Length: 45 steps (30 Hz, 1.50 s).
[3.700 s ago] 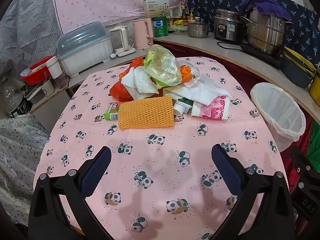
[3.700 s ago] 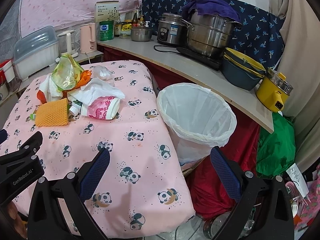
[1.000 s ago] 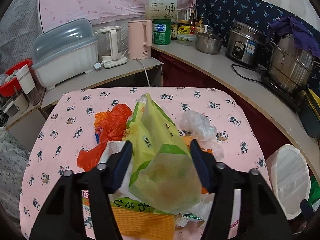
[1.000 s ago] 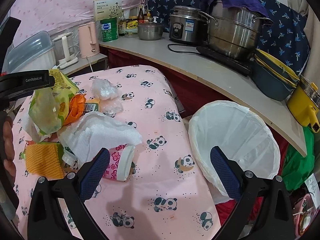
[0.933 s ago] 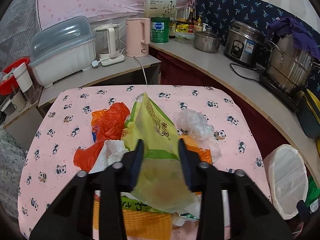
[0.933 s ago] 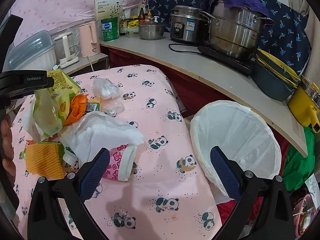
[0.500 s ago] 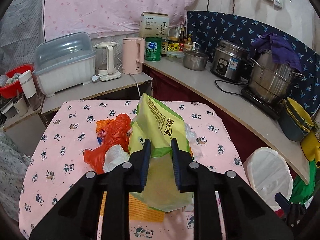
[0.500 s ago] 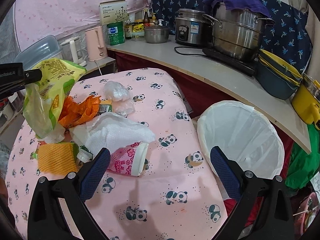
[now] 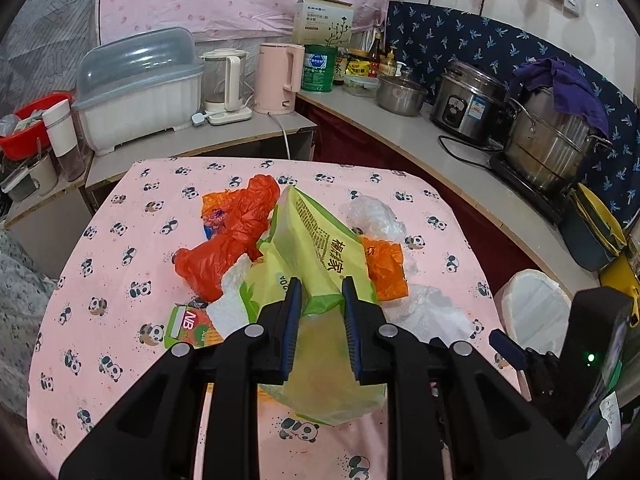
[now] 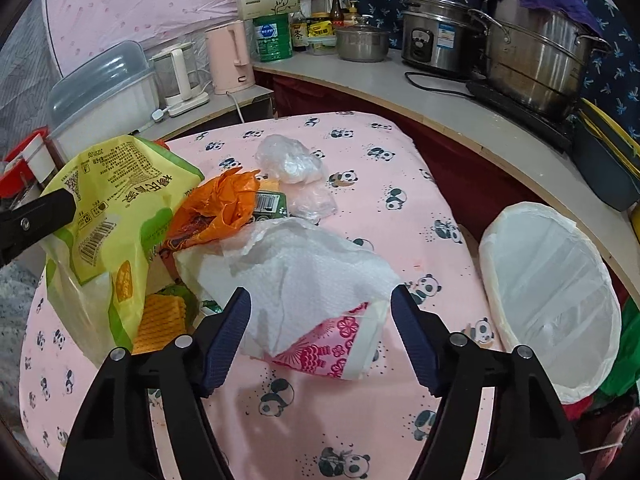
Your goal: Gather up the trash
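My left gripper [image 9: 319,308] is shut on a yellow-green snack bag [image 9: 320,248] and holds it above the trash pile; the bag also shows at the left of the right wrist view [image 10: 116,208]. My right gripper [image 10: 320,320] is open, its jaws either side of a white paper towel [image 10: 304,272] lying over a pink floral paper cup [image 10: 340,348]. The pile on the panda tablecloth [image 10: 360,420] holds orange plastic bags [image 9: 236,232], clear plastic [image 10: 290,160] and an orange sponge [image 10: 160,320]. A white-lined trash bin [image 10: 552,296] stands right of the table.
A counter behind and to the right carries a pink kettle [image 9: 278,78], a rice cooker [image 9: 466,98], a large steel pot [image 10: 536,52] and a covered dish rack [image 9: 140,88]. A green juice box [image 9: 188,326] lies at the pile's left edge.
My left gripper closed on the snack bag and lifted it off the pile. My right gripper moved in toward the paper towel and cup, still open.
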Each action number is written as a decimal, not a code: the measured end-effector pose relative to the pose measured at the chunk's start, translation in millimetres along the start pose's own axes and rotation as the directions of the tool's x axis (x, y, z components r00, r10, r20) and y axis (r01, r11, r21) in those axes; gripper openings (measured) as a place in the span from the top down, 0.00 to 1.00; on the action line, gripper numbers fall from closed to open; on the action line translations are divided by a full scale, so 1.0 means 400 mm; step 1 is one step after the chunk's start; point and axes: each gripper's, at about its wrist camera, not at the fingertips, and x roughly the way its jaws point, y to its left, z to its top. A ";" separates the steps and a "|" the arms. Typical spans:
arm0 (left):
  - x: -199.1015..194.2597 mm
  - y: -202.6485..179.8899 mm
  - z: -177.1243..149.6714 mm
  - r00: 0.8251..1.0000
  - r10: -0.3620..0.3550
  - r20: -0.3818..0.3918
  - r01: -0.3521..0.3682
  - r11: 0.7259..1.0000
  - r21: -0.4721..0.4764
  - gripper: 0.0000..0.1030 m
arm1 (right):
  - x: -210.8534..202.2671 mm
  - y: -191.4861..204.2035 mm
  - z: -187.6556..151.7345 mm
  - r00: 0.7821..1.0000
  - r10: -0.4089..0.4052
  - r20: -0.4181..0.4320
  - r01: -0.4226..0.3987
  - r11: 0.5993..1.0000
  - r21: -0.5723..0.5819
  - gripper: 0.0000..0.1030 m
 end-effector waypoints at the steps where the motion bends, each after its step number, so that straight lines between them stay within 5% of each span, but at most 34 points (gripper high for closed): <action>1: 0.005 0.003 -0.003 1.000 -0.002 -0.006 0.002 1.000 -0.003 0.80 | 0.014 0.009 0.002 1.000 0.002 -0.008 -0.002 1.000 -0.009 0.37; 4: 0.021 0.013 -0.010 1.000 -0.003 -0.022 0.003 1.000 -0.011 0.80 | 0.051 0.026 0.004 0.999 0.006 -0.035 -0.006 1.000 -0.027 0.49; 10: 0.027 0.029 -0.014 0.999 -0.010 -0.031 0.010 1.000 -0.026 0.80 | 0.072 0.023 -0.003 0.997 0.056 -0.059 -0.057 0.998 -0.006 0.96; 27: -0.140 -0.063 -0.012 0.996 -0.067 0.064 0.066 0.998 0.017 0.80 | -0.194 -0.095 0.053 0.986 0.010 0.166 -0.024 0.997 0.080 0.96; 45: -0.228 -0.377 -0.039 0.971 -0.226 0.081 0.205 0.955 0.212 0.80 | -0.383 -0.365 0.024 0.952 -0.145 0.270 0.078 0.967 0.242 0.96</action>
